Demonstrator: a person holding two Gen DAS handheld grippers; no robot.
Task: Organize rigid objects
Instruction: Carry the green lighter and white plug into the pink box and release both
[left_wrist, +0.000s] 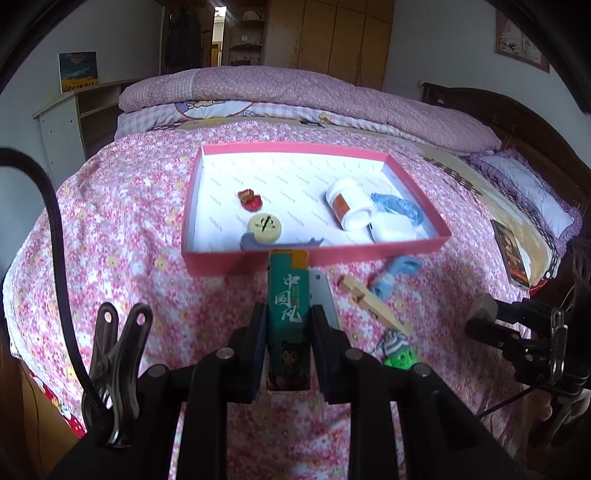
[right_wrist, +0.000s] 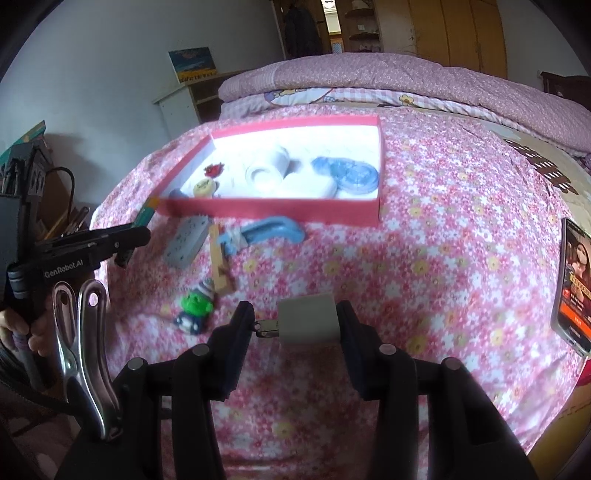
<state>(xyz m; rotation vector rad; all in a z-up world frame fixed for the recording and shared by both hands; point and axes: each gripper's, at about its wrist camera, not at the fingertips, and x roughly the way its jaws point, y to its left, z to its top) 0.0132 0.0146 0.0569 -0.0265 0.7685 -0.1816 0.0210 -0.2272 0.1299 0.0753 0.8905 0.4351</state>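
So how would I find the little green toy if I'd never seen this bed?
Start at the pink box on the flowery bedspread, then look at the loose things lying on the bedspread in front of it. Nearest the camera, past the wooden clothespin, lies the green toy. It is the only bright green thing, with a striped hat and a face.

We see a bed (left_wrist: 147, 221) under a pink floral sheet, with a folded quilt (left_wrist: 295, 92) at its far end. Behind stand a wooden wardrobe (left_wrist: 332, 37), pale walls (right_wrist: 110, 55) and a white shelf unit (left_wrist: 66, 122).
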